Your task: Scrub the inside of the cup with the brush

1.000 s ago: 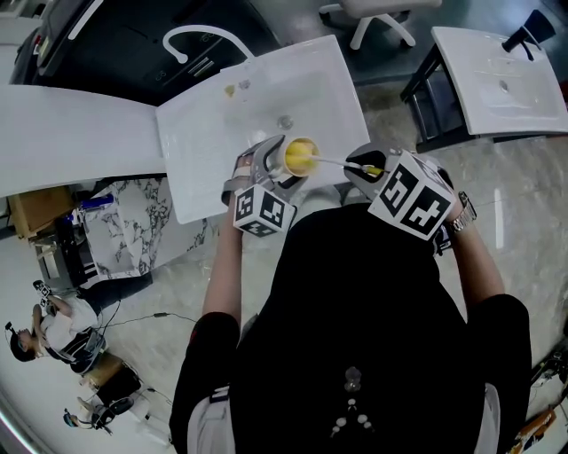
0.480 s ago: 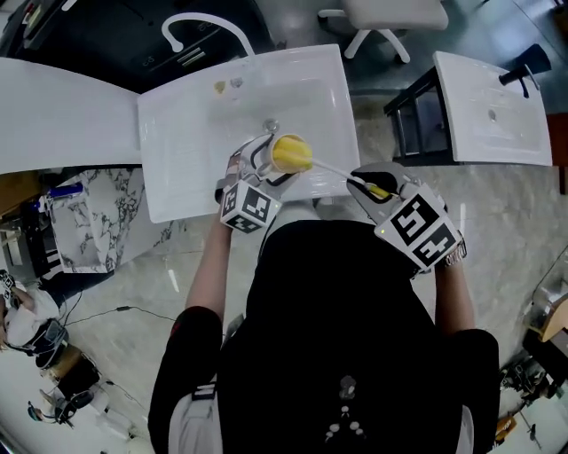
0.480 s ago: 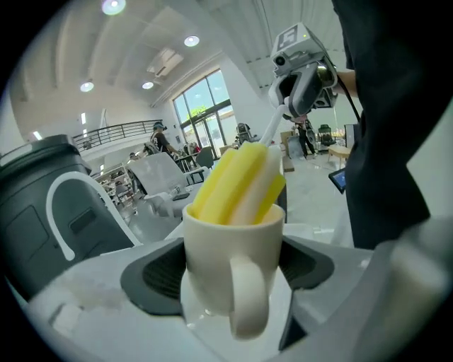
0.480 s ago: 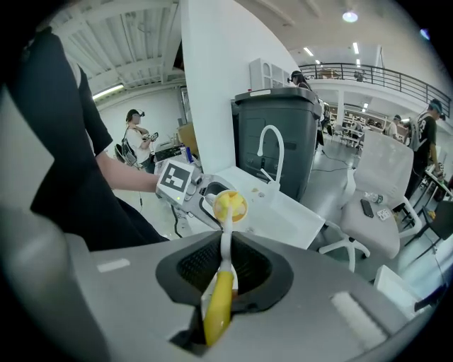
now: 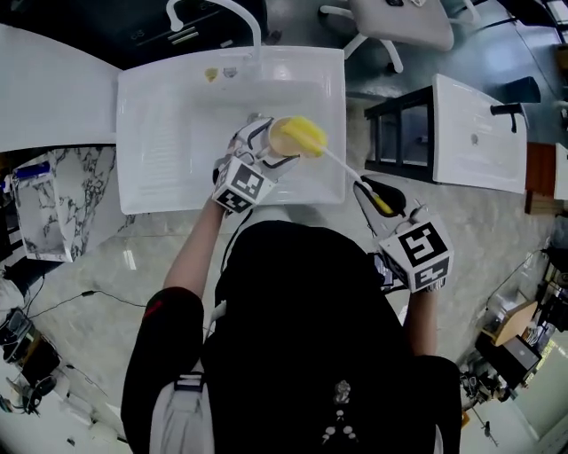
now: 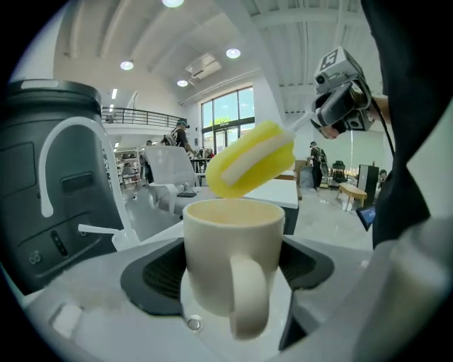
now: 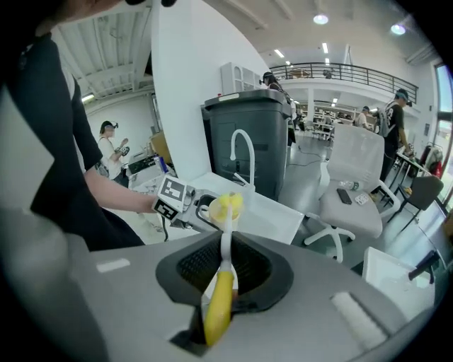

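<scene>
- While left gripper point(image 5: 263, 147) fingers clamp the cup point(image 6: 228, 263), right gripper point(image 5: 378, 197) fingers pinch the brush point(image 7: 219, 311).
- Sponge head point(image 6: 251, 160) hovers above the rim point(image 6: 233, 209); scrubbing apparently remains.

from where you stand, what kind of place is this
Probably a big open workshop or demo hall, not a home kitchen: a free-standing white sink with a faucet, a second sink unit beside it, an office chair, and a railed mezzanine overhead.

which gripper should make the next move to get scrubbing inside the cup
Right. The right gripper holds the brush, whose sponge head hovers just outside the cup mouth; the left gripper only holds the cup.
</scene>
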Motion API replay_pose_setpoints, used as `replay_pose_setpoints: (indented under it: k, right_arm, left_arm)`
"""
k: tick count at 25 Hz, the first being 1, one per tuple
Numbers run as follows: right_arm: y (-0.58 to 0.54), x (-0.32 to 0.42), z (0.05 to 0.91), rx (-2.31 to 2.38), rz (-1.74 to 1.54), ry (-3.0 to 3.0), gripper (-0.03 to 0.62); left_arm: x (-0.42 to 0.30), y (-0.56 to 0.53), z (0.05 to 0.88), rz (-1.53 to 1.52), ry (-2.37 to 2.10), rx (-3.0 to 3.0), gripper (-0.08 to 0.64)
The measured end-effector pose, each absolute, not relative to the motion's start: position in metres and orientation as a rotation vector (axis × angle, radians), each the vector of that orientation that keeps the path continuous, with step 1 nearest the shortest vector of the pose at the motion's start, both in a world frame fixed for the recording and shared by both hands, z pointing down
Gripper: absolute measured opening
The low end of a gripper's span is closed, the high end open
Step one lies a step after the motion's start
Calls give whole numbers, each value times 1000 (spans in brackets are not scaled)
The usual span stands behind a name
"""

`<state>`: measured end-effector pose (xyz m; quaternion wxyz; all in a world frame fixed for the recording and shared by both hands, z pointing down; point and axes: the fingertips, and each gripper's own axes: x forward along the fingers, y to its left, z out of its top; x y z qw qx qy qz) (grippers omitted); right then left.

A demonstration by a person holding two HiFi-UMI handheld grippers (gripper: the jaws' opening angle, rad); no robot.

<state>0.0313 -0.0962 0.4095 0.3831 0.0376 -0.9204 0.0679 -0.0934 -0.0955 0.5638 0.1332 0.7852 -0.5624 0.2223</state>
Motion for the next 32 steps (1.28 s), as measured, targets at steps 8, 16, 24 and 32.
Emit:
replay_pose_setpoints:
  k: [8, 16, 24, 32]
  right_arm:
    - [-138, 41, 412, 390, 287, -2349, 40]
    - [-164, 60, 423, 586, 386, -2295, 40]
    - [-171, 78, 437, 708, 477, -2231, 40]
    - [-164, 95, 454, 805, 578, -2166, 40]
  left_arm:
    - [-114, -155, 575, 494, -1698, 2224, 420]
    - [-132, -211, 600, 394, -1734, 2158, 420]
    - [-153, -250, 640, 414, -1793, 2084, 420]
    - [-170, -273, 663, 419, -1852, 2054, 420]
